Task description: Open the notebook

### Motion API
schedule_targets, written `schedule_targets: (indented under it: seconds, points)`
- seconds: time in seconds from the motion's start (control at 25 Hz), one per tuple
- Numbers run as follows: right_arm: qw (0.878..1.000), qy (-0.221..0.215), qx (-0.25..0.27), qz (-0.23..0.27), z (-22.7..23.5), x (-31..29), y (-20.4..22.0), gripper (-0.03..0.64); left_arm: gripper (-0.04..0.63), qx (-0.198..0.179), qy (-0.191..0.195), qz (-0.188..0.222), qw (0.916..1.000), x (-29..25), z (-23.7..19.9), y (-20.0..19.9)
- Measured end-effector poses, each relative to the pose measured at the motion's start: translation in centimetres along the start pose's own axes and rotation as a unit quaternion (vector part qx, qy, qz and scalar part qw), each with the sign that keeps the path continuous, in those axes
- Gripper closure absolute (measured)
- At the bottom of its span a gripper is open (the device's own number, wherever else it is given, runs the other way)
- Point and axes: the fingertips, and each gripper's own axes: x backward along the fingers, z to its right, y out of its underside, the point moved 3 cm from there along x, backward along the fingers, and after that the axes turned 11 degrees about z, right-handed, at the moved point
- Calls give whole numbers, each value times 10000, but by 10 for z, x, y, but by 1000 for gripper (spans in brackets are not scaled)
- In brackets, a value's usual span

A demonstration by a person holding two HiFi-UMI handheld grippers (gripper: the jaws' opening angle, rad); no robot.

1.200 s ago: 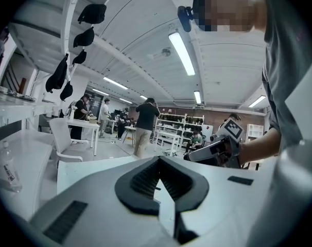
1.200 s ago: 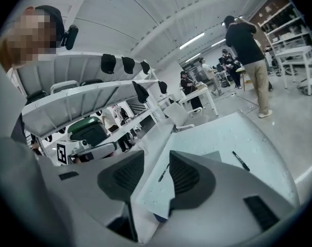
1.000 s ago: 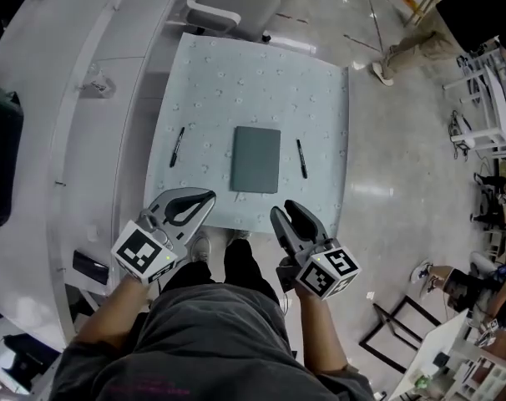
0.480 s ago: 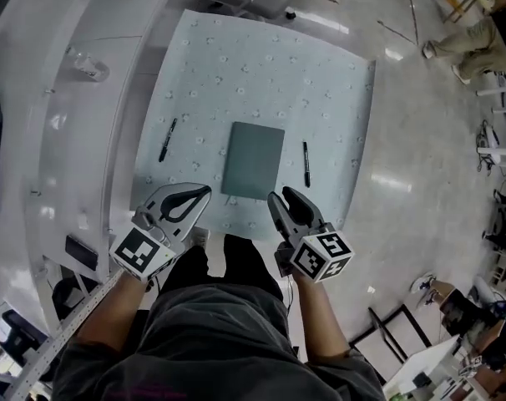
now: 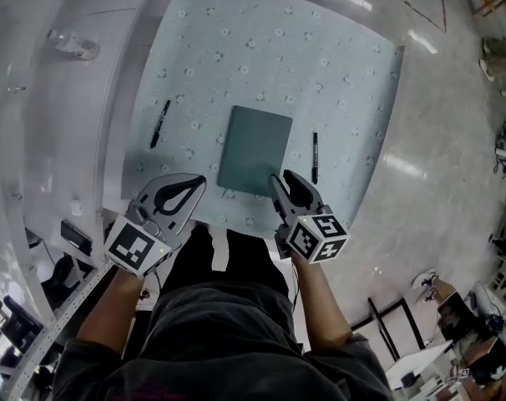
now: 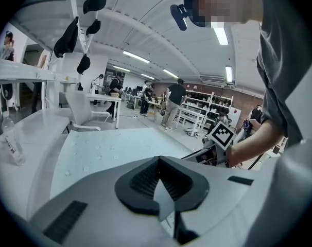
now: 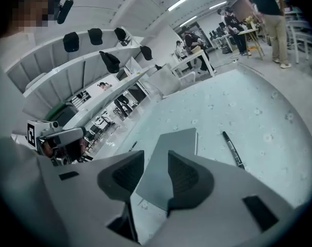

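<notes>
On the white counter (image 5: 36, 140) at far left stands a clear bottle (image 5: 73, 45). On the patterned tablecloth (image 5: 303, 57) to its right lies the left pen (image 5: 159, 124), well apart from everything else. The left gripper (image 5: 196, 182) hangs over the table's near edge, its jaw tips touching and gripping nothing. The notebook (image 5: 255, 151) lies shut and flat in the middle of the cloth. The right gripper (image 5: 286, 179) hovers at the notebook's near right corner with its jaws a little apart and empty, and the cover shows through the gap. The right pen (image 5: 315, 158) lies just beside the notebook's right edge. The likeliest slip is a jaw pushing the cover's edge instead of getting under it, which would slide the whole book across the cloth, since nothing pins it. A pinch that goes too deep could lift the pages along with the cover. A wide sweep on the right could roll that pen. The bottle is the only container in view, and I cannot tell whether it holds anything.
</notes>
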Motion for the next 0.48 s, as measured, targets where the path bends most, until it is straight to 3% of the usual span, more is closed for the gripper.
schedule_targets:
  seconds: [0.48]
  points:
    - [9975, 361, -182, -575, 56, -28, 44, 480, 595, 181, -155, -182, 9996, -15, -9, 31]
